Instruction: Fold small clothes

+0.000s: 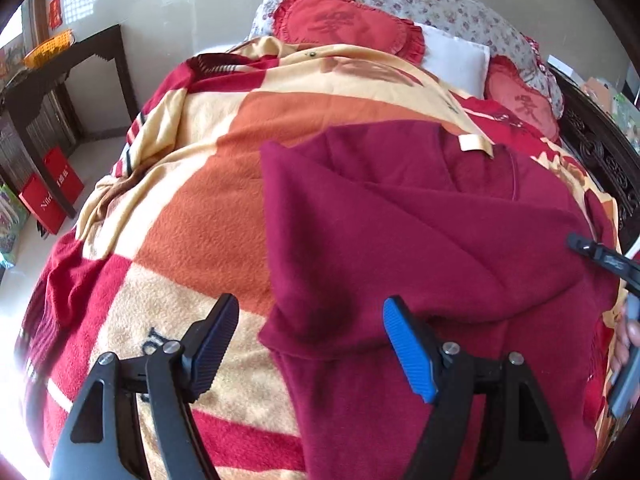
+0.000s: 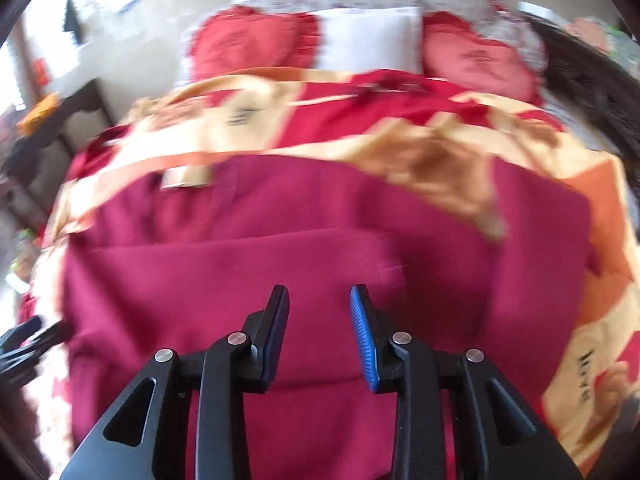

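Observation:
A dark red fleece garment (image 1: 420,232) lies on the bed with a flap folded across its middle and a tan neck label (image 1: 474,143) at the far end. My left gripper (image 1: 310,312) is open and empty, hovering over the garment's near left edge. My right gripper (image 2: 320,300) is open and empty above the garment (image 2: 280,248); this view is blurred. The right gripper also shows at the right edge of the left wrist view (image 1: 600,254). The left gripper shows at the left edge of the right wrist view (image 2: 24,340).
A red, orange and cream blanket (image 1: 208,208) covers the bed. Red heart cushions (image 1: 344,24) and a white pillow (image 1: 456,60) lie at the head. A dark table (image 1: 68,68) and red bags (image 1: 48,196) stand left. A dark carved bed frame (image 1: 600,152) runs along the right.

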Demonstrator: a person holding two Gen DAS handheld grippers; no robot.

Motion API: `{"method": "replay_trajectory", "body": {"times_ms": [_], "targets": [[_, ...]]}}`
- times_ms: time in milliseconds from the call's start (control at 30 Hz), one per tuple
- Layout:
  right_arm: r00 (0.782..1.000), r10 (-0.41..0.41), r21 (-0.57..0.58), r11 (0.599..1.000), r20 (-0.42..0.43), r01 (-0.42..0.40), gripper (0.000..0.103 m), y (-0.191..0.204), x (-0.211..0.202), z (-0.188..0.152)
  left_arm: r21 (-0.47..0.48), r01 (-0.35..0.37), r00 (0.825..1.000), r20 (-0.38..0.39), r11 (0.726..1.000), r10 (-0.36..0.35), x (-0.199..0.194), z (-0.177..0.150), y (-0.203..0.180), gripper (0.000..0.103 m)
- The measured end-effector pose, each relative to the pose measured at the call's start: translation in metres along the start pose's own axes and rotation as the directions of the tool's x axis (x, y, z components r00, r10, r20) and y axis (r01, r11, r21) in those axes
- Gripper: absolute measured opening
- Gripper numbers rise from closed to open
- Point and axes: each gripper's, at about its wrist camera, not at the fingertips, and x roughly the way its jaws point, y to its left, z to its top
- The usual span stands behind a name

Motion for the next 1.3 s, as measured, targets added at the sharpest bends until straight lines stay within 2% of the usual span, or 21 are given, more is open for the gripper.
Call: {"method": "replay_trajectory", "body": {"times_ms": [67,133,233,367,400,467,500,600,733,800,933,1000,1067,1100,1233,1300], "targets": [[0.996,-0.042,0.034,0.998,-0.076,0.044,0.013,-0.016,0.020,0.000,0.013,-0.009,1.000,-0.014,1.000,0.009,0.001,-0.002,-0.007,0.078],[0.998,-0.006,0.078,0.997,-0.068,0.012,0.013,-0.021,0.012,-0.001,0.021,-0.009,1.000,-0.011,1.000,0.009,-0.001,-0.005,-0.010,0.079],[1.000,0.019,0.066,0.998,-0.024,-0.018,0.013,-0.013,-0.013,-0.007,0.027,-0.022,1.000,-0.019,0.999,0.023,-0.002,-0.009,-0.012,0.079],[0.992,0.123,0.014,0.992,-0.011,-0.123,0.016,0.012,-0.034,-0.024,-0.006,-0.016,1.000,-0.019,1.000,0.016,-0.009,-0.014,-0.008,0.078],[0.987,0.162,-0.002,0.987,-0.018,-0.162,0.020,0.019,-0.033,-0.028,-0.010,-0.017,1.000,-0.019,1.000,0.017,-0.010,-0.015,-0.007,0.078],[0.975,0.217,-0.016,0.976,-0.047,-0.218,0.021,0.033,-0.035,-0.039,-0.014,-0.026,1.000,-0.010,1.000,0.026,-0.016,-0.017,-0.006,0.078],[0.974,0.221,-0.011,0.975,-0.048,-0.222,0.021,0.036,-0.037,-0.045,-0.017,-0.027,1.000,-0.002,0.999,0.027,-0.018,-0.017,-0.005,0.078],[0.983,0.183,0.059,0.981,-0.009,-0.182,0.021,0.024,-0.039,-0.054,-0.026,-0.016,1.000,0.018,1.000,0.017,-0.020,-0.014,-0.003,0.080],[0.996,0.084,0.187,0.978,0.044,-0.090,0.021,-0.019,-0.045,-0.050,-0.024,-0.023,1.000,-0.020,0.999,0.022,-0.004,-0.013,0.000,0.081],[0.996,0.071,0.230,0.970,0.055,-0.082,0.026,-0.034,-0.045,-0.042,-0.026,-0.024,0.999,-0.041,0.999,0.023,0.007,-0.014,0.002,0.081],[0.998,0.044,0.189,0.981,0.037,-0.050,0.028,-0.031,-0.032,-0.027,-0.049,-0.011,0.997,-0.076,0.999,0.007,0.023,-0.018,0.007,0.081],[0.998,0.056,0.158,0.986,0.029,-0.060,0.028,-0.025,-0.020,-0.021,-0.065,-0.009,0.997,-0.078,0.998,0.004,0.026,-0.019,0.008,0.082],[0.997,0.066,0.115,0.991,0.025,-0.069,0.021,-0.019,-0.009,-0.017,-0.065,-0.019,0.996,-0.085,0.998,0.014,0.027,-0.018,0.008,0.083],[0.997,0.068,0.099,0.993,0.029,-0.070,0.000,-0.017,-0.006,-0.014,-0.062,-0.025,0.996,-0.085,0.998,0.020,0.027,-0.017,0.007,0.084],[0.992,0.064,0.115,0.991,0.107,-0.076,0.000,-0.030,-0.019,-0.008,-0.081,-0.049,0.995,-0.086,0.995,0.042,0.031,-0.020,0.006,0.088],[0.994,0.059,0.133,0.989,0.089,-0.070,0.000,-0.040,-0.012,-0.007,-0.086,-0.061,0.995,-0.086,0.994,0.054,0.032,-0.021,0.005,0.089]]}}
